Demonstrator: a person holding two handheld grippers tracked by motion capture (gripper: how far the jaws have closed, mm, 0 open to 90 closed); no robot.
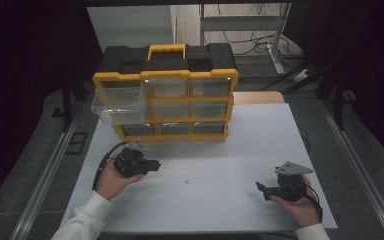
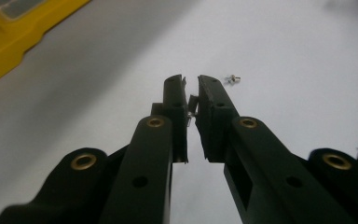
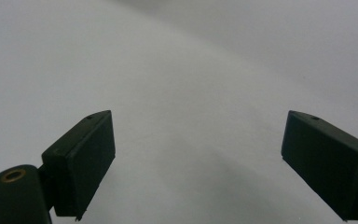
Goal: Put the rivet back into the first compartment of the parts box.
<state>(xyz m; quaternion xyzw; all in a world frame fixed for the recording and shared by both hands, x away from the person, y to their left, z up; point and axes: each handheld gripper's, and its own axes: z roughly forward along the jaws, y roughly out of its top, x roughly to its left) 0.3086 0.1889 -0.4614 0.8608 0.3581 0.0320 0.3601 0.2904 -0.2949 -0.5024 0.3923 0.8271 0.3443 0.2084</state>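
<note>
Pinching one small screw in the left claw (image 2: 191, 88), right claw (image 3: 198, 163) open, one loose screw (image 2: 233, 79), one drawer organizer (image 1: 166, 92).

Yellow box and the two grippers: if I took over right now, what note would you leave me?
Left gripper: shut, seemingly pinching a tiny part, above the table near the box.
Right gripper: open, holding nothing, low over bare table.
Things: top-left drawer pulled out; a small screw lies loose between the grippers.
Done: drawer opened, one part apparently picked up.
Left: probably drop it in the drawer, fetch the screw, close the drawer.
</note>
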